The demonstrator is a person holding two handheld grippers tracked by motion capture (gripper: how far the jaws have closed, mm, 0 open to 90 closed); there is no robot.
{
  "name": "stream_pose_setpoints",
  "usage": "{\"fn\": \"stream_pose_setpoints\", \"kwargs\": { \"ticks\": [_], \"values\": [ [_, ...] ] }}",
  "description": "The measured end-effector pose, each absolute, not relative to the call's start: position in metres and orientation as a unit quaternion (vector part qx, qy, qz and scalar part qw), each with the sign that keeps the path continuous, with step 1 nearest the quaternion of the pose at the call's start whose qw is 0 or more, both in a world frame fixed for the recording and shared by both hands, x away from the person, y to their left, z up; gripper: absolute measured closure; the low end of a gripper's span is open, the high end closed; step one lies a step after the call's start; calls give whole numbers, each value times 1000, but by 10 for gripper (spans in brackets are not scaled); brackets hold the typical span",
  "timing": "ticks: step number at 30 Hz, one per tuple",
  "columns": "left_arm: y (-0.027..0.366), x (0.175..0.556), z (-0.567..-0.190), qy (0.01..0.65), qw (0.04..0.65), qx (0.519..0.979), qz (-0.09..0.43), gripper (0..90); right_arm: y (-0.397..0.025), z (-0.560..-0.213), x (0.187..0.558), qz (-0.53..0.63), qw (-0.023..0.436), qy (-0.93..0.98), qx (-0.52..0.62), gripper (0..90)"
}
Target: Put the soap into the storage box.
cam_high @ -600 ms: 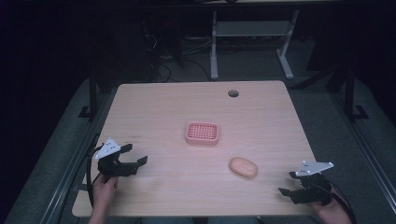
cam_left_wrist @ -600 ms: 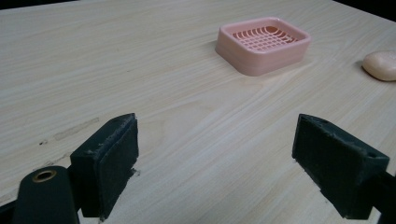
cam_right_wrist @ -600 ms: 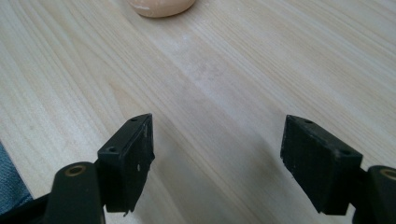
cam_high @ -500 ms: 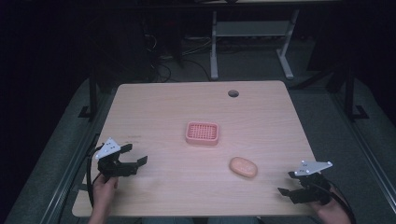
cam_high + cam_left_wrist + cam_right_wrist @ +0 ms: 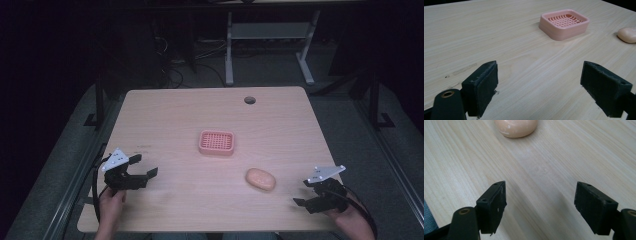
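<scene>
A pink slotted soap dish [image 5: 216, 142] [image 5: 564, 23] sits near the middle of the wooden table [image 5: 170, 115]. A peach bar of soap [image 5: 260, 179] [image 5: 627, 35] [image 5: 515, 128] lies to its front right. My left gripper [image 5: 145, 168] [image 5: 544, 87] rests at the table's front left, open and empty, and points towards the dish. At the front right my right gripper [image 5: 300, 193] [image 5: 540, 205] is open and empty, with the soap a short way ahead of its jaws.
A round cable hole [image 5: 249, 100] lies near the table's far edge. Beyond the table a white desk frame [image 5: 270, 45] stands on dark floor. Bare wood spreads between the two grippers.
</scene>
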State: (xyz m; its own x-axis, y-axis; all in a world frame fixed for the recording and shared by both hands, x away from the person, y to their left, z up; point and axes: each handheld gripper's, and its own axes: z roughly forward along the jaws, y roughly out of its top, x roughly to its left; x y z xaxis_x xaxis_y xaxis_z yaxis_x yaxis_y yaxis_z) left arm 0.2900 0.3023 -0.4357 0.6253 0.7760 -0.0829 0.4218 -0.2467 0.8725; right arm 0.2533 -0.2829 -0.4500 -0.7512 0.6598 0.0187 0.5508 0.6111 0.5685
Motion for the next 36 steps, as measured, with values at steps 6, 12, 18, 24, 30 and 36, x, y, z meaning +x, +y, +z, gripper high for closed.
{"fn": "stream_pose_setpoints", "kwargs": {
  "ticks": [6,12,18,24,30,36],
  "values": [
    [303,290,-435,390,476,765,188,142,-276,-445,259,276,89,898,332,252],
    [303,290,-435,391,478,764,187,143,-268,-437,266,270,87,903,322,252],
    [304,290,-435,390,478,765,187,143,-257,-432,273,261,81,912,306,251],
    [305,290,-435,394,481,761,187,143,-247,-430,281,254,74,917,298,244],
    [307,291,-435,394,482,760,187,142,-238,-428,287,249,70,922,288,243],
    [307,291,-435,396,483,759,187,142,-228,-421,293,247,70,927,274,244]
  ]
}}
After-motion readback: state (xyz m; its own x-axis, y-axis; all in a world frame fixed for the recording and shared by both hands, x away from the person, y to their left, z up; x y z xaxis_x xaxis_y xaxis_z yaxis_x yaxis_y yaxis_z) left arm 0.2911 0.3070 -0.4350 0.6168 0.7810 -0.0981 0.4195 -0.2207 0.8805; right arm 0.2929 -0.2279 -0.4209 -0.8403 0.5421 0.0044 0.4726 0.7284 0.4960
